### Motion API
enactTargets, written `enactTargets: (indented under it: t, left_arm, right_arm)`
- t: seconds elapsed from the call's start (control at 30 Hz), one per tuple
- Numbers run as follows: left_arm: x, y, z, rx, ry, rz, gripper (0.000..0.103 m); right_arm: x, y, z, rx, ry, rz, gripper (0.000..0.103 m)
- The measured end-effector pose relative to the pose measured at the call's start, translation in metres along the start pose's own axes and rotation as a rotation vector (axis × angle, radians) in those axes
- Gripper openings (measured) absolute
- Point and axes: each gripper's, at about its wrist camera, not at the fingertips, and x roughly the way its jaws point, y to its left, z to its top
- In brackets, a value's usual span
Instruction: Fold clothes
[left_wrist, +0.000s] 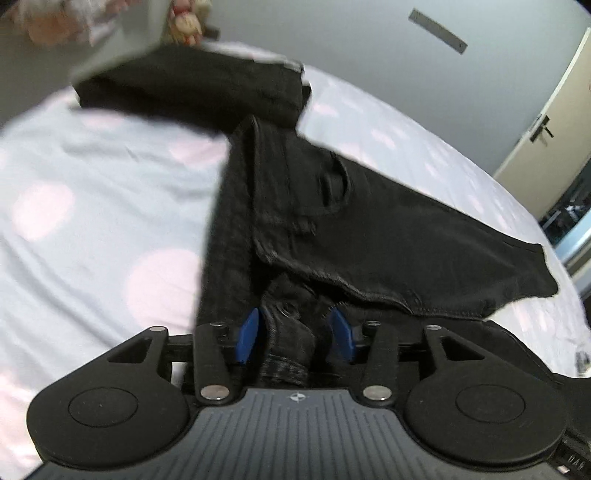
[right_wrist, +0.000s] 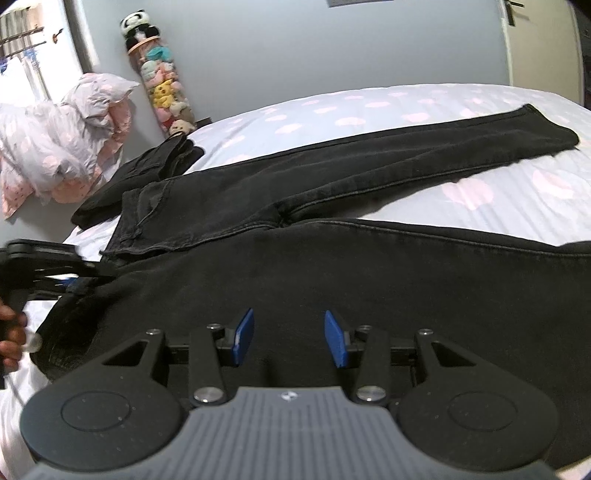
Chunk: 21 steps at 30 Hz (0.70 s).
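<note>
Black jeans (right_wrist: 369, 177) lie across the bed, one leg stretched to the far right and the other leg (right_wrist: 369, 280) close under my right gripper (right_wrist: 290, 338). That gripper stands open just over the cloth, and the fabric between its blue pads looks flat. In the left wrist view the jeans (left_wrist: 369, 229) run away from my left gripper (left_wrist: 295, 334). The bunched waistband with its button (left_wrist: 286, 308) sits between the blue pads; a gap shows at the right pad. My left gripper (right_wrist: 55, 273) also appears at the waist end, held by a hand (right_wrist: 9, 332).
A second folded black garment (right_wrist: 147, 170) lies at the bed's far left corner. Beside it are a heap of pink-and-white bedding (right_wrist: 62, 147) and a tall tube of plush toys (right_wrist: 166, 81). The spotted sheet (left_wrist: 92, 203) is bare to the left. A door (left_wrist: 546, 122) stands at right.
</note>
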Motion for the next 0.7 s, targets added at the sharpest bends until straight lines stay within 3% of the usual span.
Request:
enactTargets:
  t: [0.1, 0.2, 0.27, 0.4, 0.5, 0.63, 0.7]
  left_arm:
    - [-0.025, -0.010, -0.006, 0.069, -0.061, 0.062, 0.053]
    - [-0.035, -0.024, -0.013, 0.180, 0.009, 0.056, 0.052]
    - [-0.042, -0.036, -0.020, 0.287, 0.050, 0.070, 0.043]
    - [-0.031, -0.049, -0.036, 0.428, 0.145, 0.147, 0.040]
    - [-0.011, -0.041, -0.040, 0.406, 0.205, 0.185, 0.034]
    - [0.008, -0.026, -0.041, 0.349, 0.261, 0.196, 0.034]
    - [0.008, -0.031, -0.040, 0.379, 0.270, 0.213, 0.034]
  right_arm:
    - [-0.011, -0.004, 0.000, 0.016, -0.049, -0.017, 0.046]
    - [-0.028, -0.007, 0.005, 0.011, -0.105, -0.029, 0.043]
    - [-0.047, -0.015, 0.015, 0.027, -0.135, -0.022, 0.043]
    - [-0.085, -0.045, 0.051, 0.109, -0.108, 0.026, 0.042]
    - [-0.120, -0.069, 0.085, 0.061, -0.097, -0.020, 0.042]
    - [-0.168, -0.106, 0.118, -0.071, -0.076, -0.084, 0.043]
    - [-0.190, -0.125, 0.128, -0.135, -0.057, -0.131, 0.043]
